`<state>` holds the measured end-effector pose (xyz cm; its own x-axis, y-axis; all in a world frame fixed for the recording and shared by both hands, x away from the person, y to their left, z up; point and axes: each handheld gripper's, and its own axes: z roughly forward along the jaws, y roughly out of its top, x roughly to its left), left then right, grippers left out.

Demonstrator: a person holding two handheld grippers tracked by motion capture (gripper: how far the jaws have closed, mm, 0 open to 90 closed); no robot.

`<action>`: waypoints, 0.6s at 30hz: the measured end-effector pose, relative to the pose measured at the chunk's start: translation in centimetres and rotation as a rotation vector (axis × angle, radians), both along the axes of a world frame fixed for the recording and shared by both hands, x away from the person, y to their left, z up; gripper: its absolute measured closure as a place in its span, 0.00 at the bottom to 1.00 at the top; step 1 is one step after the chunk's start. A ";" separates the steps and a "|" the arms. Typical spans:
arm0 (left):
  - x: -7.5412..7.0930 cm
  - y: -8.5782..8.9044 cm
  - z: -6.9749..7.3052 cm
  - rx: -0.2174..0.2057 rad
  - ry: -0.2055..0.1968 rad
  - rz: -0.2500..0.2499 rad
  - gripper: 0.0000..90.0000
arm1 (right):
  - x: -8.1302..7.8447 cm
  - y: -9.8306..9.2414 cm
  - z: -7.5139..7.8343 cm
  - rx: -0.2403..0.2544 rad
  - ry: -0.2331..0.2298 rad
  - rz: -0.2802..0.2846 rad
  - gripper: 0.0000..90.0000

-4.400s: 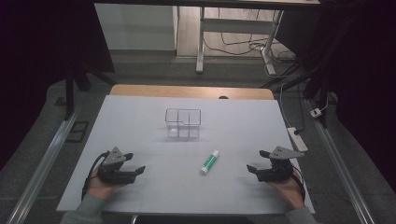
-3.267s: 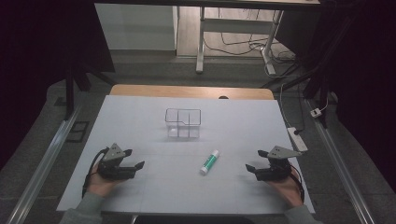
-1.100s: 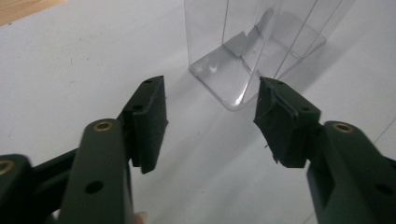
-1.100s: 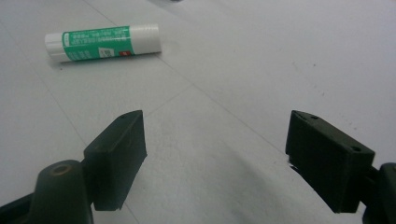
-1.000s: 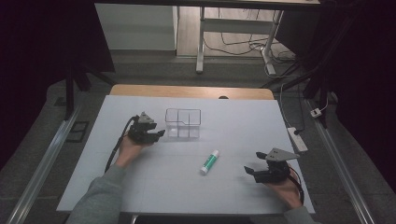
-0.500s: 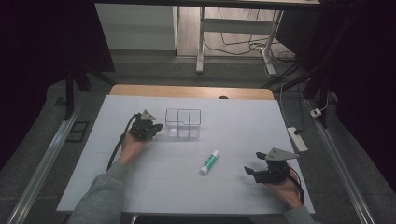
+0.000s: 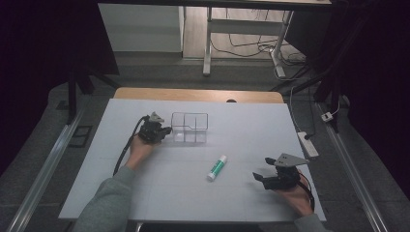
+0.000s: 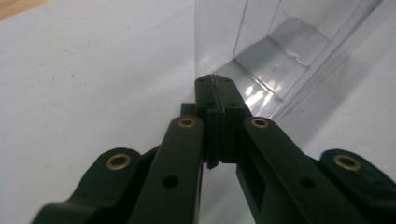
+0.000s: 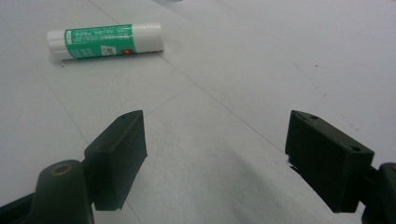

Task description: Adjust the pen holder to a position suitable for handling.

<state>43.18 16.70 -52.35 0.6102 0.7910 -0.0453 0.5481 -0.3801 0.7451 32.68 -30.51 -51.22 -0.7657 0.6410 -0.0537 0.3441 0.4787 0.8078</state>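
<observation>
At desk's far-left side, L gripper (image 8: 213,93) just clamped shut on clear organizer (image 7: 189,127) wall — tray steadied; R gripper (image 7: 270,180) jaws apart, near glue stick (image 7: 217,167).

1. Clear box (image 8: 280,51) cut off by top and right edges in left gripper view; rim out of frame.
2. Box wall between shut pads of left gripper (image 8: 212,84) barely discernible.
3. Glue stick (image 9: 105,39) label print too small to read.
4. Right gripper (image 9: 215,149) bodies cropped at bottom corners.
</observation>
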 end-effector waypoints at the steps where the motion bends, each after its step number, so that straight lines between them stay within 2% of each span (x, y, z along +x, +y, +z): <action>1: 0.0 -0.1 0.0 0.006 -0.001 0.003 0.99 | 0.0 0.0 0.0 0.000 0.000 -0.001 0.22; 5: 0.2 0.0 0.0 -0.006 0.009 0.005 0.99 | 0.0 0.0 0.0 0.001 0.001 -0.001 0.22; 18: 0.4 -1.1 -0.1 0.004 0.010 -0.015 0.99 | 0.1 0.0 0.0 -0.006 0.003 -0.003 0.22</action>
